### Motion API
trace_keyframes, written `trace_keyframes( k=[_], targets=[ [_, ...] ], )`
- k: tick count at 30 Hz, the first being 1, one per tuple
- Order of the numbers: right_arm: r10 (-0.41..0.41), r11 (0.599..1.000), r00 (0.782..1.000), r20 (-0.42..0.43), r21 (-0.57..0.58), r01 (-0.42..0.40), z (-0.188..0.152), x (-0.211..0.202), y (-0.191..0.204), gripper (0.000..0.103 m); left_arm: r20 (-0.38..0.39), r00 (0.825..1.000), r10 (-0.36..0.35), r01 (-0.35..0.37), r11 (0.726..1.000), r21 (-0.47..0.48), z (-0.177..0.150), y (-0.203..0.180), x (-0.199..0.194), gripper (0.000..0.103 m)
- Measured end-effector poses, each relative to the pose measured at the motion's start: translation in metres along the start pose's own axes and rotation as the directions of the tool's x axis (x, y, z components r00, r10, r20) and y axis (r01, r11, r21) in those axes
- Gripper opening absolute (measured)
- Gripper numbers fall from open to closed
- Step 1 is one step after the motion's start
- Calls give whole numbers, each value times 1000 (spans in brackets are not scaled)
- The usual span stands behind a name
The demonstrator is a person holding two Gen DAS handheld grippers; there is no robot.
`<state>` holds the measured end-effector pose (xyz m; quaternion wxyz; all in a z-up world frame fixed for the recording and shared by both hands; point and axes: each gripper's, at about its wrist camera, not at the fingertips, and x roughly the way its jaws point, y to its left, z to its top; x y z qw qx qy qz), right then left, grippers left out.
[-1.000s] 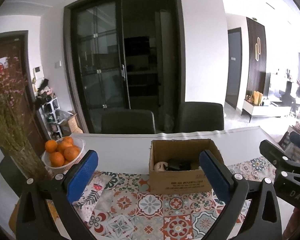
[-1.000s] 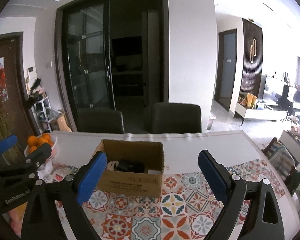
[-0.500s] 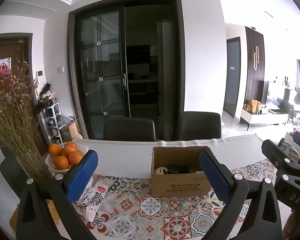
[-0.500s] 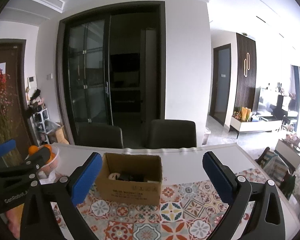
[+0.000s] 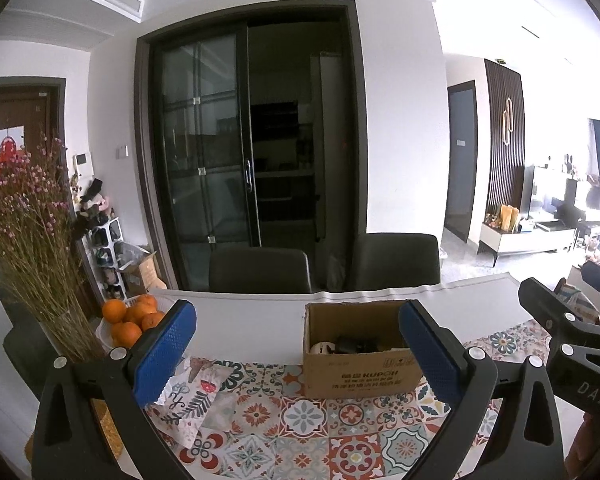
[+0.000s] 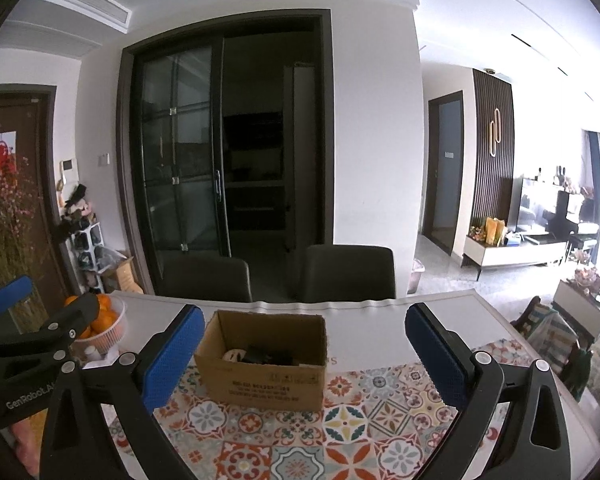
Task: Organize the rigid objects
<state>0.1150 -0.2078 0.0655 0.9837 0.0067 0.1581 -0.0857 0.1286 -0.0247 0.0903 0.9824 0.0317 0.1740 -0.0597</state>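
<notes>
Brown box [image 6: 262,384] on a red, blue and orange tiled-pattern mat [image 6: 340,432]; oranges [image 5: 126,320]; blue pads [image 5: 162,354]

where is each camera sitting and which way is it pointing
Left wrist: on the left gripper, facing across the table toward the glass door; its open blue fingers show, with the right gripper at the right edge.
Right wrist: on the right gripper, facing likewise; the left gripper shows at the left edge.
Shared: cardboard box, oranges, two chairs.

Both tongs tipped up and drawn back, cardboard box [image 5: 356,350] lower in both views, more ceiling showing
</notes>
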Motion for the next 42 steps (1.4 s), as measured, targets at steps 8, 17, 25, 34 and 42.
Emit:
trace_keyframes(
  k=[8, 17, 25, 34, 42],
  targets=[
    [-5, 1000, 1000, 9, 0, 5, 0, -4, -1, 102, 14, 1000, 4, -4, 1000, 6, 0, -2, -6, 103],
    [-4, 1000, 1000, 8, 2, 4, -1, -6, -2, 102, 14, 1000, -1, 1, 1000, 4, 0, -4, -8, 103],
    [5, 1000, 1000, -2, 1, -5, 1, -5, -1, 102, 2, 1000, -2, 2, 1000, 2, 1, -3, -5, 103],
    [4, 1000, 1000, -8, 2, -4, 0, -3, 0, 102, -2, 1000, -3, 3, 1000, 0, 0, -3, -2, 103],
    [6, 1000, 1000, -10, 0, -6, -3, -3, 0, 102, -6, 1000, -3, 3, 1000, -4, -1, -2, 0, 103]
  ],
)
